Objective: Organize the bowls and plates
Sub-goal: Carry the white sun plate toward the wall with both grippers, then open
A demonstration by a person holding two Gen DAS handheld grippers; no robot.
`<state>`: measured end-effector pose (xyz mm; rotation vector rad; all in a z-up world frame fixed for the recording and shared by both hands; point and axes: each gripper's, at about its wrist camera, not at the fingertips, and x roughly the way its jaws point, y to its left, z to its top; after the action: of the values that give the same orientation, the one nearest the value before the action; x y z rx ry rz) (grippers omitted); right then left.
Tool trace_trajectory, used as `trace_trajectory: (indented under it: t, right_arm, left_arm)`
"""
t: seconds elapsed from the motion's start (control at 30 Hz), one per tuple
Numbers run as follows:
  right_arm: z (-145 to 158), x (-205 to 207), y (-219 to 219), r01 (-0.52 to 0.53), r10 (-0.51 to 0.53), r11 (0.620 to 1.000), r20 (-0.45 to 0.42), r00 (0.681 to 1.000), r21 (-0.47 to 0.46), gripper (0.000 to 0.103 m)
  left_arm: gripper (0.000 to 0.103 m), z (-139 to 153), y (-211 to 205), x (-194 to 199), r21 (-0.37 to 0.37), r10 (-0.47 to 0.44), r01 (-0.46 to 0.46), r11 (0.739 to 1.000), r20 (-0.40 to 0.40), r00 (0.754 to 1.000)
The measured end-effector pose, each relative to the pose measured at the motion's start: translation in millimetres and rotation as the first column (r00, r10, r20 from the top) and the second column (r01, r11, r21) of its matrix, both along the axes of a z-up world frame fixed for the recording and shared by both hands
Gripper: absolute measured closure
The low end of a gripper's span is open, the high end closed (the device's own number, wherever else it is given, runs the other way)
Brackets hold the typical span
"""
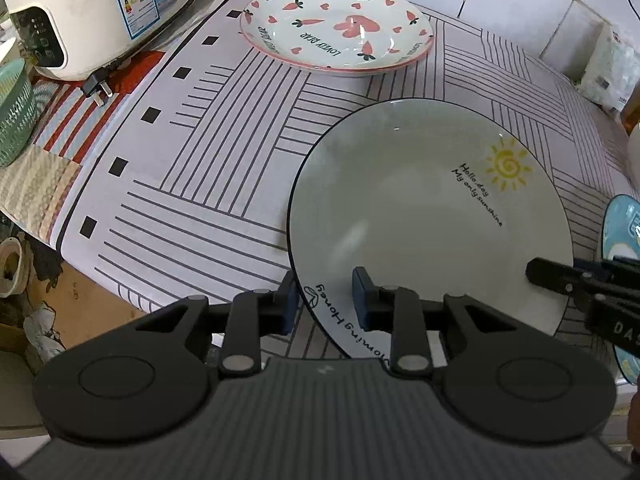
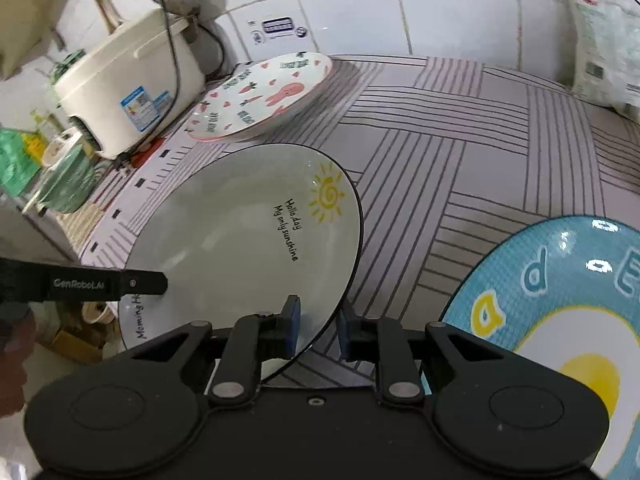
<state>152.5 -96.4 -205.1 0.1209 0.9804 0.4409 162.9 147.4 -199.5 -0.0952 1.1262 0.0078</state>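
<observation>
A white plate (image 1: 420, 216) with a black rim, a yellow sun and black writing lies on the striped tablecloth (image 1: 200, 184). My left gripper (image 1: 325, 298) is shut on its near left rim, one pad inside the plate and one outside. My right gripper (image 2: 319, 330) is shut on the near right rim of the same white plate (image 2: 240, 232) and shows as a black finger (image 1: 552, 276) in the left wrist view. A pink bear plate (image 1: 340, 24) lies at the back. A blue and yellow plate (image 2: 560, 320) lies to the right.
A cream rice cooker (image 1: 92, 12) stands at the back left, its plug (image 1: 98, 88) on the cloth. A green basket (image 1: 12, 112) sits at the left edge, where the table ends. A white packet (image 1: 612, 64) leans on the tiled wall at right.
</observation>
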Motion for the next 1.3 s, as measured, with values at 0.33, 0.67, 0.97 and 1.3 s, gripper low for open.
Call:
trace_trajectory:
  t: [0.33,0.67,0.97,1.3]
  right_arm:
    - [21.6,15.2,-24.6,-0.074,0.072,0.996,0.043,0.996,0.042,0.080]
    - [40.4,46.0,-84.4,0.006,-0.012,0.998,0.103,0.995,0.060,0.080]
    - [38.5,85.7,-125.1,0.087,-0.093,0.995,0.127,0.988,0.049,0.080]
    - [21.1,112.4,-135.3,0.181,-0.173,0.982,0.145,0.974,-0.046,0.079]
  left_arm:
    - [0.077,21.6,-20.3,7.6,-0.023,0.022,-0.022,1.000,0.010,1.000]
    - [0.077,42.4,-78.4,67.3,-0.030,-0.071,0.072,0.997,0.046,0.996]
    - [0.077,27.0,-116.5,138.8,-0.056,-0.115,0.114,0.992,-0.011,0.993]
    - [0.077,8.0,-145.5,191.1,-0.055,-0.182,0.180,0.982,-0.035,0.983]
